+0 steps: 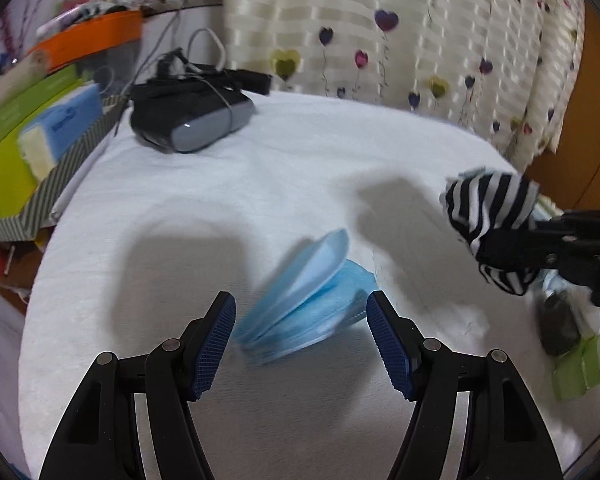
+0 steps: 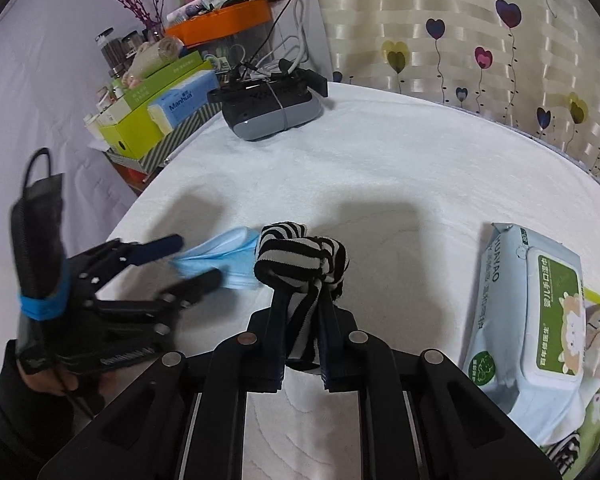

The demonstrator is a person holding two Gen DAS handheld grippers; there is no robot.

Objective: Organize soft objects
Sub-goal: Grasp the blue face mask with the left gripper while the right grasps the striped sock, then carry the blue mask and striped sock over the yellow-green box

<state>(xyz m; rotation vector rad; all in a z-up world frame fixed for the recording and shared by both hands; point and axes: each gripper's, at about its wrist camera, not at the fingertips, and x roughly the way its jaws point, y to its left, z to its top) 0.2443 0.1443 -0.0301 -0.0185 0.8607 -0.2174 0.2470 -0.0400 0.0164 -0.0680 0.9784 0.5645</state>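
A stack of light blue face masks (image 1: 308,308) lies fanned on the white padded surface (image 1: 260,184). My left gripper (image 1: 300,308) is open, with its blue pads on either side of the near end of the stack and not pressing it. In the right wrist view the left gripper (image 2: 192,262) reaches the masks (image 2: 228,260) from the left. My right gripper (image 2: 305,300) is shut on a knotted black-and-white striped cloth (image 2: 300,254), held above the surface. That cloth (image 1: 488,212) shows at the right edge of the left wrist view.
A grey and black headset with cables (image 2: 272,114) sits at the far left of the surface. Boxes and tissue packs (image 2: 160,112) crowd the shelf beyond the left edge. A wet wipes pack (image 2: 532,320) lies at the right. A heart-patterned curtain (image 2: 460,40) hangs behind.
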